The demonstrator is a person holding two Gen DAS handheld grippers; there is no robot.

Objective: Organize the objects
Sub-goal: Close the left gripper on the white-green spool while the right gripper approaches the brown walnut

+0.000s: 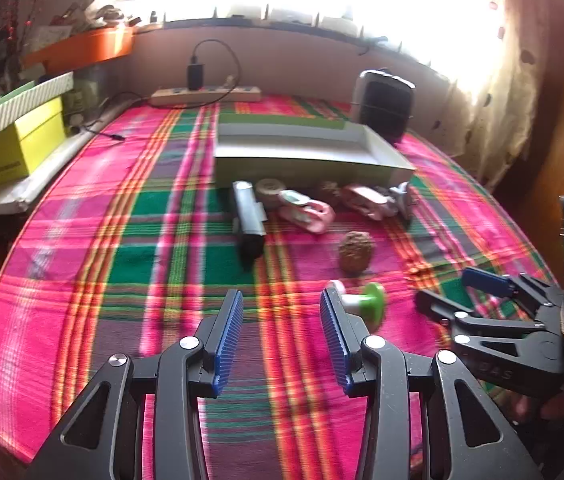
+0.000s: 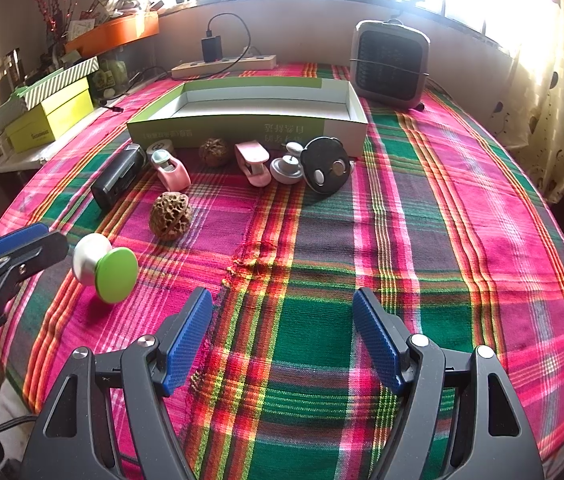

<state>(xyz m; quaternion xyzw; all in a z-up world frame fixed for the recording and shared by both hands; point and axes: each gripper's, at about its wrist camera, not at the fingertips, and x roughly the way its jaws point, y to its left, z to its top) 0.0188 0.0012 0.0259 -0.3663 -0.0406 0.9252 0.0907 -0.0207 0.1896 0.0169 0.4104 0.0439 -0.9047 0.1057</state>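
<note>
A shallow green and white box (image 2: 250, 128) (image 1: 301, 160) lies open on the plaid cloth. In front of it sit small items: a black and silver device (image 2: 116, 178) (image 1: 248, 220), a pink clip (image 2: 172, 170), a second pink clip (image 2: 254, 162), a grey knob (image 2: 286, 168), a black round piece (image 2: 325, 164) and a small walnut (image 2: 214, 152). A large walnut (image 2: 170, 216) (image 1: 355, 252) and a green and white knob (image 2: 106, 266) (image 1: 365, 300) lie nearer. My left gripper (image 1: 282, 320) is open, just left of the knob. My right gripper (image 2: 282, 340) is open and empty over bare cloth.
A grey fan heater (image 2: 389, 64) stands behind the box at the right. A power strip (image 2: 224, 65) with a charger lies along the back wall. Yellow and striped boxes (image 2: 52, 112) are stacked on a ledge at the left. A curtain (image 2: 561, 112) hangs at the right.
</note>
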